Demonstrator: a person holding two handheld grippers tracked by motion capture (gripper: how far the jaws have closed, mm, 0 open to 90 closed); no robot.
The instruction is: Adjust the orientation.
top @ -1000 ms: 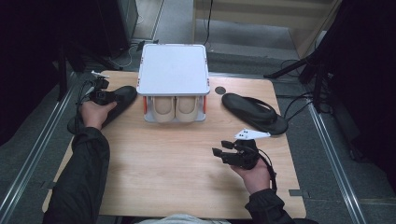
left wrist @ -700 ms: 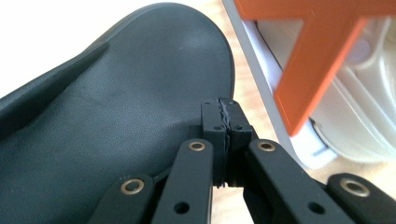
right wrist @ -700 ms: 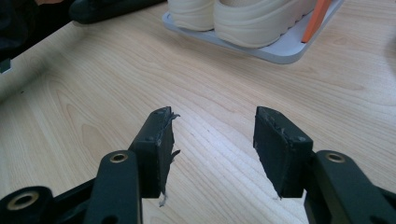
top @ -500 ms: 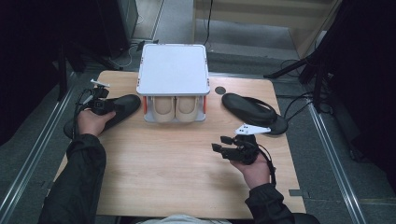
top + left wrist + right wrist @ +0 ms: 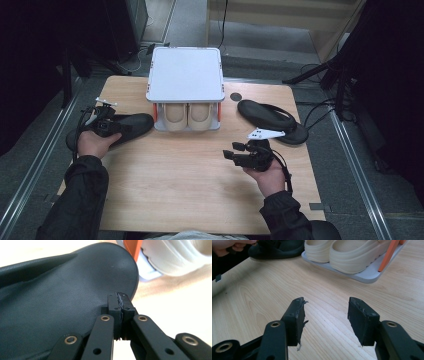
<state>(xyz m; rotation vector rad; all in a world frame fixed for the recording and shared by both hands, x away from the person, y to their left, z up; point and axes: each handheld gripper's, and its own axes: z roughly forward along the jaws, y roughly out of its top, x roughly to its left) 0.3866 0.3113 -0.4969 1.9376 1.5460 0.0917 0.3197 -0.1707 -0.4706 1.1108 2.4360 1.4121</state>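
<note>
Wooden table (image 5: 200, 175): left gripper (image 5: 103, 126), jaws closed together, grips the black sandal (image 5: 120, 127) beside it.

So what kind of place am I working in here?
Probably a lab or workshop recording station: a bare wooden table on a grey floor with metal rails, loose cables, and a small shoe rack as a prop.

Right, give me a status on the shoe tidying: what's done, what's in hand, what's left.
Done: a pair of cream clogs already sits on the lower shelf of the small white rack with orange posts.

In hand: the left gripper is shut at the edge of one black sandal beside the rack.

Left: the other black sandal lies untouched on the table's right side; the right gripper hangs open and empty.
</note>
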